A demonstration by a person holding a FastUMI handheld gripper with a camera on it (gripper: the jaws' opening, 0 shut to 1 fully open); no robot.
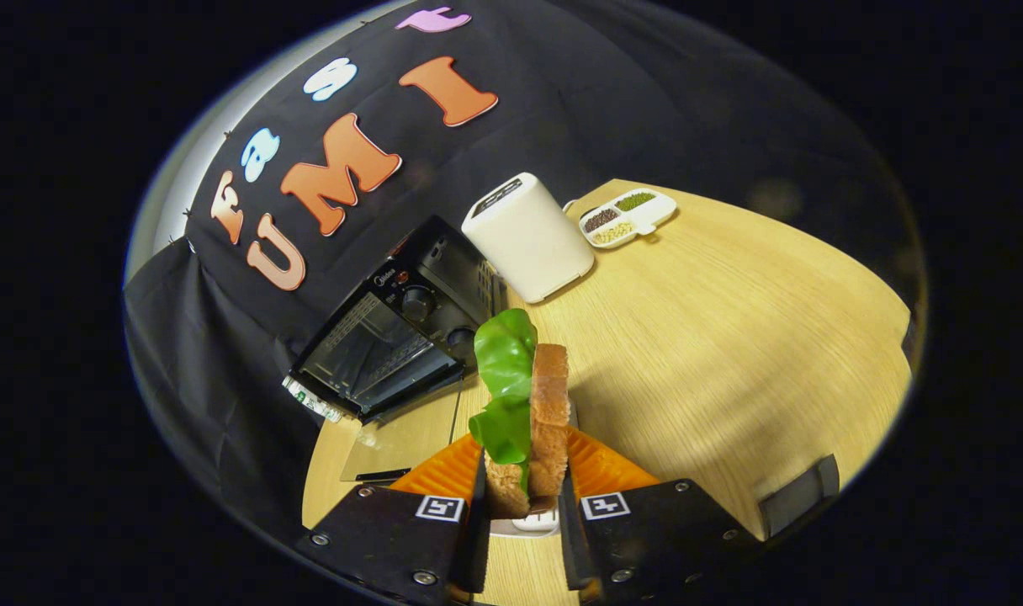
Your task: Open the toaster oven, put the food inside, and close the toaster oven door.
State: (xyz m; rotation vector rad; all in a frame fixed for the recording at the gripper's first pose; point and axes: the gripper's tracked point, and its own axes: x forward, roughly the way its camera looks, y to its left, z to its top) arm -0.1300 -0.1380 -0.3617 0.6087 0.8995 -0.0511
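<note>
My gripper (524, 497) is shut on a sandwich (538, 421) of brown bread with green lettuce (505, 362) sticking out on its left side, held on edge between the two fingers and lifted above the wooden table (730, 337). Beyond the fingers and to the left stands the black toaster oven (394, 328). Its glass door (394, 433) lies folded down flat on the table, and the dark cavity with a wire rack faces me. The knobs sit on the oven's right side.
A white box-shaped appliance (528, 236) stands right of the oven. Behind it lies a white divided dish (628, 215) with dark, green and pale grains. A dark block (802, 497) sits at the table's near right edge. Black cloth hangs behind the oven.
</note>
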